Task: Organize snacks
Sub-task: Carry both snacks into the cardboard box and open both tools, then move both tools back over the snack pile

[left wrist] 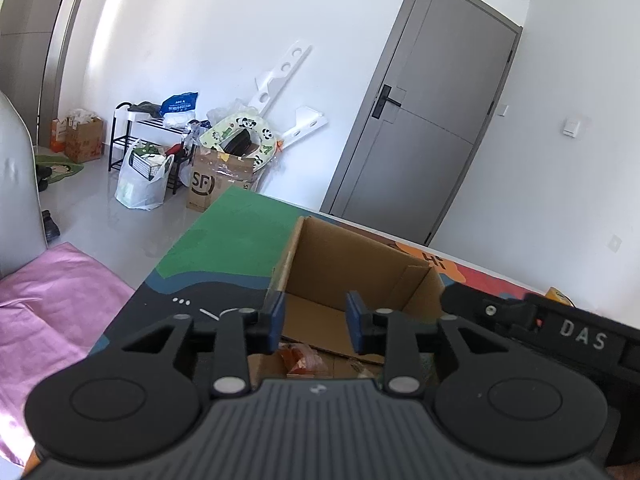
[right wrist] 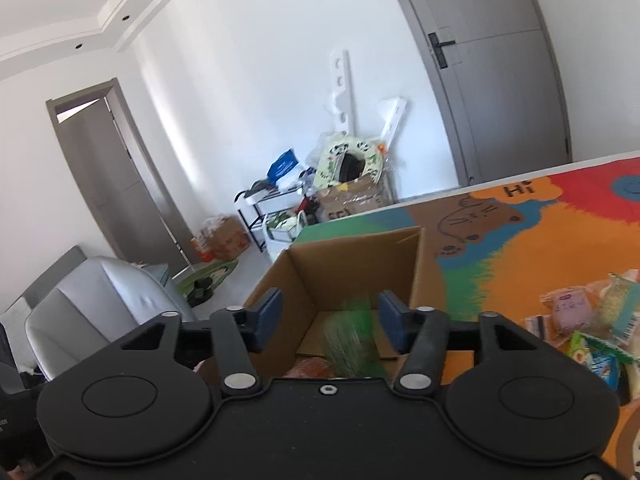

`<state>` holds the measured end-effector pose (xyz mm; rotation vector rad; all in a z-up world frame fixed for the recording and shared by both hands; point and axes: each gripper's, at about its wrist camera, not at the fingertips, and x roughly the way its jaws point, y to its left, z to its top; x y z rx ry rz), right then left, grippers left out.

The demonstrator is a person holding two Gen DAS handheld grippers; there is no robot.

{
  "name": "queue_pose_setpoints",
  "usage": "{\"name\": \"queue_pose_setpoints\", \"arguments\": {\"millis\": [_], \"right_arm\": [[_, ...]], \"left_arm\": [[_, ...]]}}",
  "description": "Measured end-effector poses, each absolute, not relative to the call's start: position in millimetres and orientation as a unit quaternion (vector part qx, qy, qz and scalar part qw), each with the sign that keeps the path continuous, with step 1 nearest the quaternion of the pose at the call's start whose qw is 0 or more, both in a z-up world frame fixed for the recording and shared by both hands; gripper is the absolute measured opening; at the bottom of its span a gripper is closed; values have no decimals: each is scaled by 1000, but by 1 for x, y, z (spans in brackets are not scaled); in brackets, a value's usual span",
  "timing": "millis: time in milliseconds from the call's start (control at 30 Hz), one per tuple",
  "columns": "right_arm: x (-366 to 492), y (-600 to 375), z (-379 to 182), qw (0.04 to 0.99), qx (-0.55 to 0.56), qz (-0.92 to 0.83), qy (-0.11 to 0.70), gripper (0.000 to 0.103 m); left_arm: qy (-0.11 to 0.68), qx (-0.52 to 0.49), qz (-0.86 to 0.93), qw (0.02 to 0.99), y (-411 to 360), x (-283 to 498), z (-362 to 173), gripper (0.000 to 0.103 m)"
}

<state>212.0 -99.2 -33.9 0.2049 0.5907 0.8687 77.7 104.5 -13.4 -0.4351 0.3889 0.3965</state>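
Our left gripper (left wrist: pixel 316 320) hangs with jaws open and empty over the cardboard box (left wrist: pixel 352 264), at 12 o'clock from it, where an orange packet (left wrist: pixel 302 360) lies. Our right gripper (right wrist: pixel 328 320) is also open; a blurred green packet (right wrist: pixel 352 336) between its fingers seems to be falling into the box. More snacks (right wrist: pixel 588 320) wait at 3 o'clock on the colourful mat (right wrist: pixel 520 248).

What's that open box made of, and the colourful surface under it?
The box looks like plain brown corrugated cardboard, matte, with creased flaps. The surface seems a printed mat or cloth with cartoon animals and "Hi"; its dull, flat look suggests fabric or foam, though I can't be sure.
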Motion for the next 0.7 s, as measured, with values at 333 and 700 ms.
{"name": "queue_pose_setpoints", "arguments": {"millis": [333, 700], "right_arm": [[215, -151, -43, 877, 118, 361, 295, 67], [214, -194, -52, 886, 132, 328, 301, 73]], "left_arm": [[189, -212, 174, 943, 85, 83, -11, 55], [191, -192, 154, 950, 50, 89, -9, 76]]}}
